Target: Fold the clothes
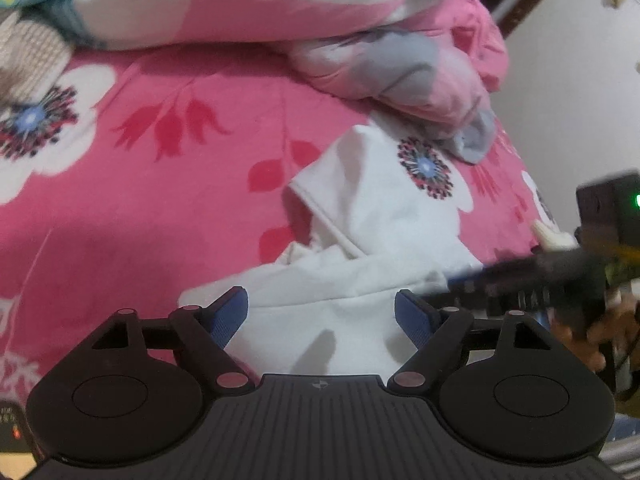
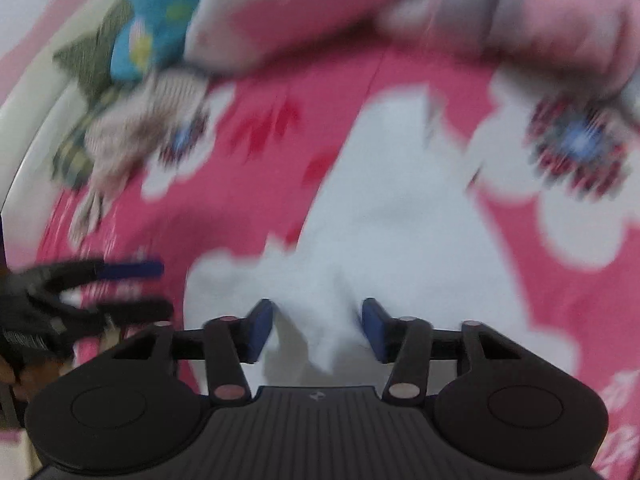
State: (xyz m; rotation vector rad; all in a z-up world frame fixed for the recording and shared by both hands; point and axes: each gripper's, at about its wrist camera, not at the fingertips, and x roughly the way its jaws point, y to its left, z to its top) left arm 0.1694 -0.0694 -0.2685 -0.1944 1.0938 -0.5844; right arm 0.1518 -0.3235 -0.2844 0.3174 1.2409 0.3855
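A crumpled white garment (image 1: 372, 232) lies on the pink flowered bedsheet (image 1: 160, 208). My left gripper (image 1: 322, 314) hovers over its near edge, blue pads wide apart and pressing on nothing, so it is open. In the right wrist view, which is motion-blurred, the white garment (image 2: 400, 208) runs up the middle of the sheet. My right gripper (image 2: 318, 328) stands partly open with a raised fold of the cloth between its pads, not visibly pressed. Each gripper shows in the other's view: the right gripper (image 1: 472, 284) as a dark blur at the right edge, the left gripper (image 2: 136, 290) open at the left.
A bunched pink, white and grey quilt (image 1: 280, 8) lies across the back of the bed. A grey knitted garment (image 2: 140, 128) and a blue flowered cloth (image 2: 160, 12) sit at the far left. A pale wall (image 1: 580, 80) borders the bed on the right.
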